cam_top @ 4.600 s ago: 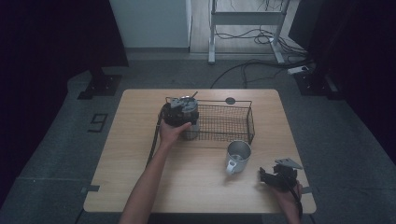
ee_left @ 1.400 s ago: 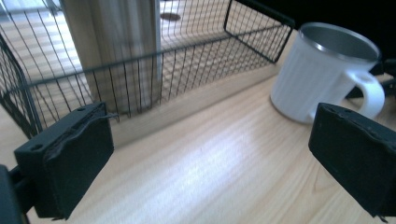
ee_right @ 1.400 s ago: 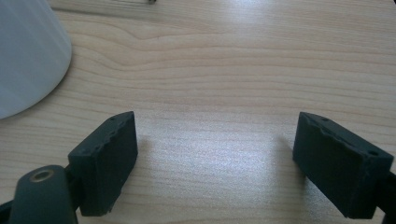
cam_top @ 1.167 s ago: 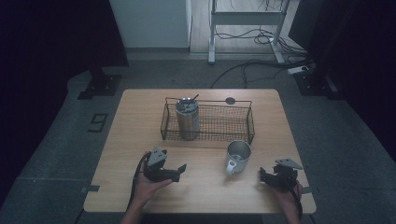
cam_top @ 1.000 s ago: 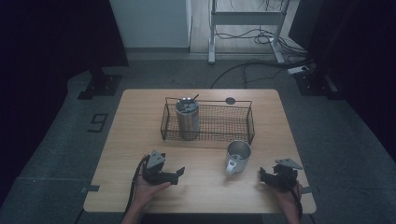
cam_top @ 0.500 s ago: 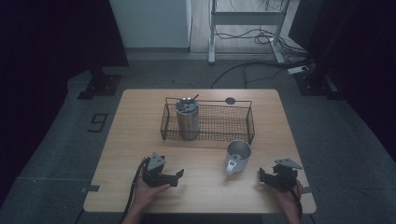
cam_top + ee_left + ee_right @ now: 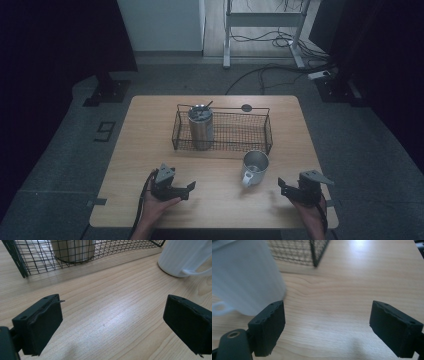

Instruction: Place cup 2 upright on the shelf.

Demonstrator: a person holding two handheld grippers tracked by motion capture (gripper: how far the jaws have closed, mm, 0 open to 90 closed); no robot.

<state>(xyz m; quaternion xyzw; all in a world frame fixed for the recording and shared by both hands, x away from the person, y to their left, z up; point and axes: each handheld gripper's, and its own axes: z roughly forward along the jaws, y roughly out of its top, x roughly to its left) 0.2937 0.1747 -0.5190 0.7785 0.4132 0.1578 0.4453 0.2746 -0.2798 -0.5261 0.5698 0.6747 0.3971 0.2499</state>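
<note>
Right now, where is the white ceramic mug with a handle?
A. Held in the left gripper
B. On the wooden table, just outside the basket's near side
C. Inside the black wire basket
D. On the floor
B: the white mug stands on the wooden table, just outside the black wire basket, with neither gripper on it.

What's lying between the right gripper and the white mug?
Nothing: in the high view, bare table separates the right gripper from the white mug. Its jaws stand open and empty.

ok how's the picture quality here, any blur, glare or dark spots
High view: dim, the floor around the table nearly black. Left gripper view: sharp, a soft sheen on the wood, wire basket lines bowed by the lens. Right gripper view: white mug close and blurred, glare at the table's far edge.
</note>
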